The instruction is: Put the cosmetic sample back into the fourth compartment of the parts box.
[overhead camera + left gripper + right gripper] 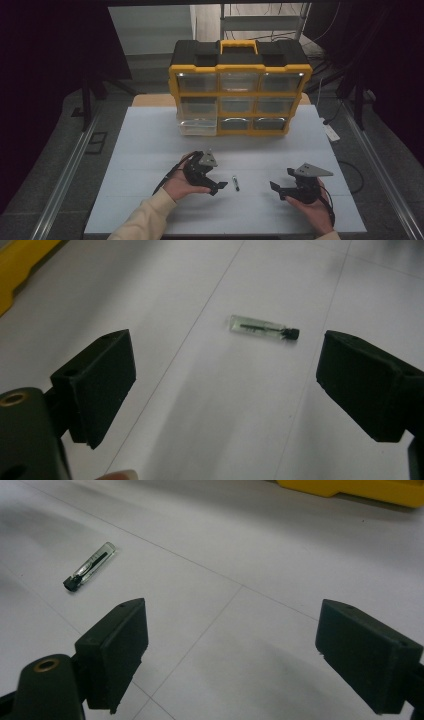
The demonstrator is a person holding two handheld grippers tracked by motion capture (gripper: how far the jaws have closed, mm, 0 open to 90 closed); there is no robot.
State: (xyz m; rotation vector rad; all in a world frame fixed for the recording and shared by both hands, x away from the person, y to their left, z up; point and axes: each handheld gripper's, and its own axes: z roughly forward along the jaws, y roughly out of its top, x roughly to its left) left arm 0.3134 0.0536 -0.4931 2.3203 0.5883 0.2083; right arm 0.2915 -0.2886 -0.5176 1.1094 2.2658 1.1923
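Left gripper (pixel 216 185) sits w/ its jaws spread wide, nothing between them; I see it held low over the desk (pixel 150 145) toward the near edge, a bit left of centre. Left hand (pixel 181 186) cups it from below, beige sleeve (pixel 145 220) coming in from the near edge. In the left gripper view both black pads (pixel 102 385) frame bare white surface, and the vial (pixel 264 328) lies ahead of them, closer to the far-side pad, not touching either.

Right gripper (pixel 278 188) is also wide open and empty, held near the near-right part of the desk, right hand (pixel 312 207) under it. Its jaws point toward the vial (pixel 235 182), which lies flat on the desk between the two grippers, nearer the left one, apart from both. In the right gripper view the vial (pixel 90 566) is off to the upper left, beyond the jaw tips, black cap end toward the camera.

Vial is a small clear glass tube w/ a black cap and a thin dark stem inside; I can't tell if there's liquid.

At the far edge of the desk stands the yellow-and-black organiser (pixel 240 90), 3 rows of clear drawers. Bottom-left drawer (pixel 198 127) is pulled out toward me; the rest look pushed in. Well apart from the vial and both grippers
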